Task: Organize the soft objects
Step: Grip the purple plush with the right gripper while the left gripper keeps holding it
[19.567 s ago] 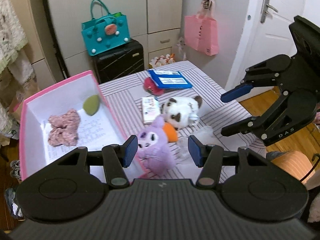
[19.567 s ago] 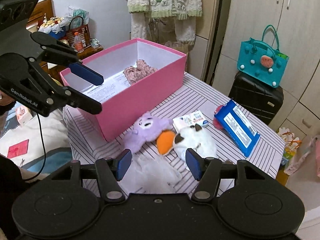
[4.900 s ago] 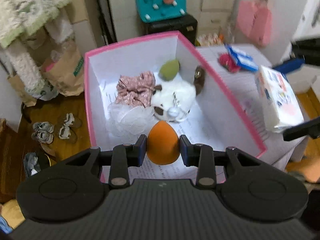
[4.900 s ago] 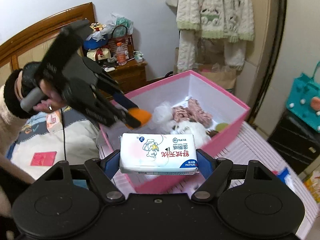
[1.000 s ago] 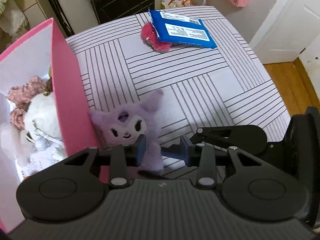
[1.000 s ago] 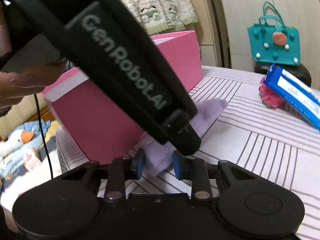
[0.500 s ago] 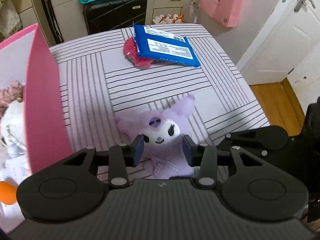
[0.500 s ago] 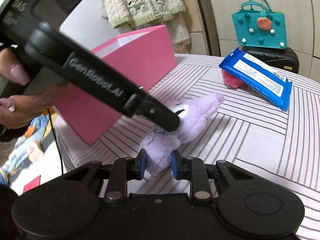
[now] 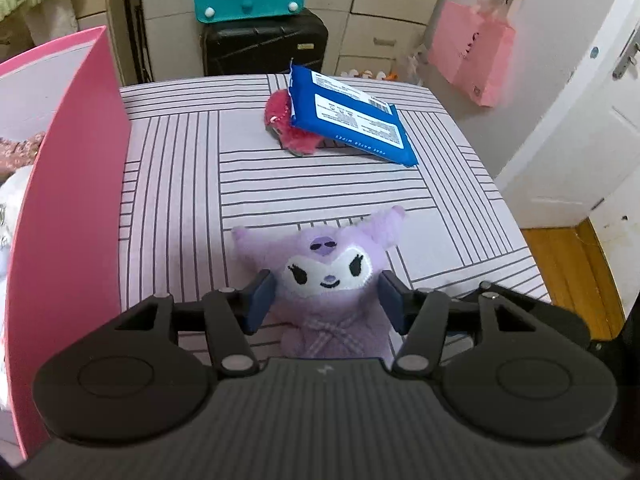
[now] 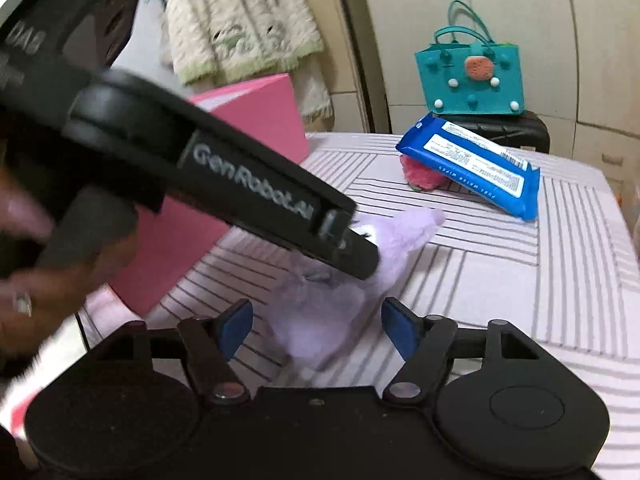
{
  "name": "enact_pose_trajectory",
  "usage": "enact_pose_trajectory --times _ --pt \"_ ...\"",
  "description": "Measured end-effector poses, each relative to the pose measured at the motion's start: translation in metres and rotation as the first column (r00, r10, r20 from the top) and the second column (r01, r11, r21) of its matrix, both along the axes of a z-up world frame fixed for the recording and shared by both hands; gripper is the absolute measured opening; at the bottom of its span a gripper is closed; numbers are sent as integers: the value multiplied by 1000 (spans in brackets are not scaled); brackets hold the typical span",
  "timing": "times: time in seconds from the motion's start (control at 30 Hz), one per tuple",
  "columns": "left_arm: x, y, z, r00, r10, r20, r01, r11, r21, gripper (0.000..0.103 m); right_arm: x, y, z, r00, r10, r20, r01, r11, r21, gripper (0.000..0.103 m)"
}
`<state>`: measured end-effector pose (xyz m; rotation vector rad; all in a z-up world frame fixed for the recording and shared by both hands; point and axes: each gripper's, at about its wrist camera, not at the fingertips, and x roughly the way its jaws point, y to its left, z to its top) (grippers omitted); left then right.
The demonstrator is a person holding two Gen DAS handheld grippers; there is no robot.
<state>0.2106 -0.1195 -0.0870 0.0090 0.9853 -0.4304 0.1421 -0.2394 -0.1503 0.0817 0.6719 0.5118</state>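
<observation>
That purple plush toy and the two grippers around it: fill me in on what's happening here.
A person is tidying soft things into the pink box. The purple plush toy sits on the striped table between the fingers of the left gripper, which are opening around its head without pressing it. The right gripper is also opening, the toy's body between its fingers. A blue wipes pack and a red fluffy item still wait on the table.

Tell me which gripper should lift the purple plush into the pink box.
Left. The left gripper brackets the purple plush squarely, jaws opening, beside the pink box. The right gripper is opening too.
</observation>
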Motion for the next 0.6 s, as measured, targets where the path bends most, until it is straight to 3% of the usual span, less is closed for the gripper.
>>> enact_pose_trajectory --times 0.1,0.27,0.37,0.4,0.47,0.6 --pt "-4 1 1 1000 2 7 -2 1000 -18 59 0 4 -3 999 -34 4 34 999 28 77" --pt "-7 1 3 1000 2 -15 -3 998 -58 66 -1 10 -7 995 -81 58 86 992 -91 77" --pt "-13 -3 7 1000 -6 24 8 998 -57 69 -2 9 -8 994 -84 76 95 986 -141 76" --pt "-15 -3 8 999 3 45 -1 999 -50 70 -2 8 -7 993 -91 76 101 985 -143 75" --pt "-16 -1 9 996 35 79 -31 998 -46 74 -5 5 -6 993 -94 78 104 986 -130 57" --pt "-9 4 3 991 105 79 -101 993 -57 75 -7 3 -6 990 -105 91 115 986 -121 53"
